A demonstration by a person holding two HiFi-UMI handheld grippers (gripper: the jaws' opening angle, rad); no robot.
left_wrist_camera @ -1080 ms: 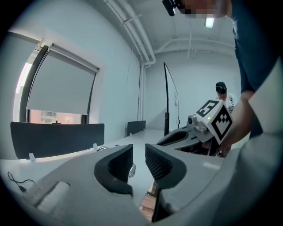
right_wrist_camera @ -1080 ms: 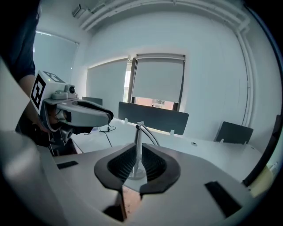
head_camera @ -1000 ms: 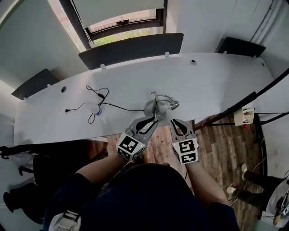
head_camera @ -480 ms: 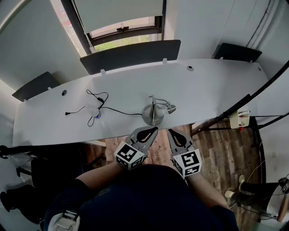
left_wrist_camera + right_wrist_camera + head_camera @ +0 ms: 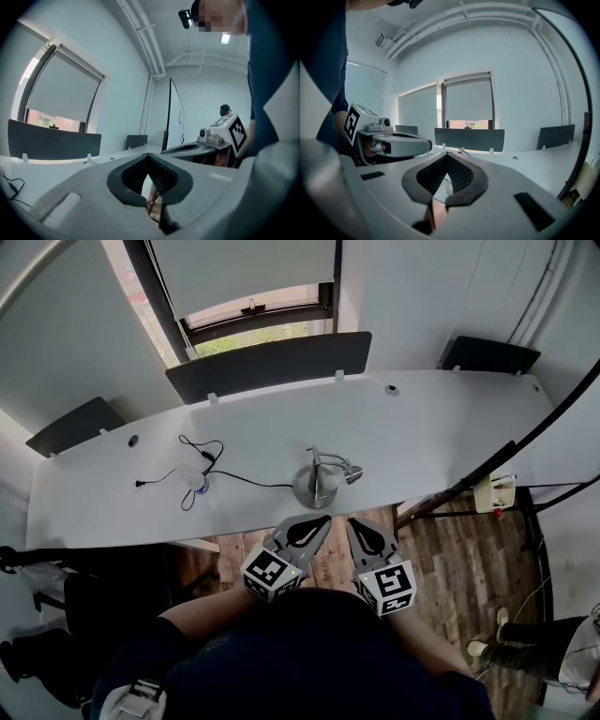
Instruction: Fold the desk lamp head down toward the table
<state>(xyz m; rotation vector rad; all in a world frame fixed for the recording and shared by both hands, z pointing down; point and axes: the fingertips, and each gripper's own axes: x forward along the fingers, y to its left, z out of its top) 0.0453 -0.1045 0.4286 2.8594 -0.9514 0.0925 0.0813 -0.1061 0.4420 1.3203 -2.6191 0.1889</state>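
Observation:
The silver desk lamp [image 5: 317, 486] stands on the white table [image 5: 441, 418] near its front edge, its round base below and its small head [image 5: 350, 472] hanging low to the right. Both grippers hover short of the table edge, over the wooden floor, apart from the lamp. My left gripper [image 5: 320, 521] [image 5: 149, 158] is shut with nothing between its jaws. Beside it, my right gripper [image 5: 357, 524] [image 5: 446, 155] is shut and empty too. Each gripper view shows the other gripper alongside, the right one [image 5: 211, 143] and the left one [image 5: 396, 142].
A black cable [image 5: 239, 465] with a small white puck [image 5: 195, 482] lies on the table left of the lamp. Dark divider panels [image 5: 267, 357] line the table's far edge. A black bar with a white box [image 5: 487, 491] crosses at the right.
Both grippers have drawn back from the lamp toward me and closed; a second ago they were at the lamp's arm and head. The lamp now stands free on the table.

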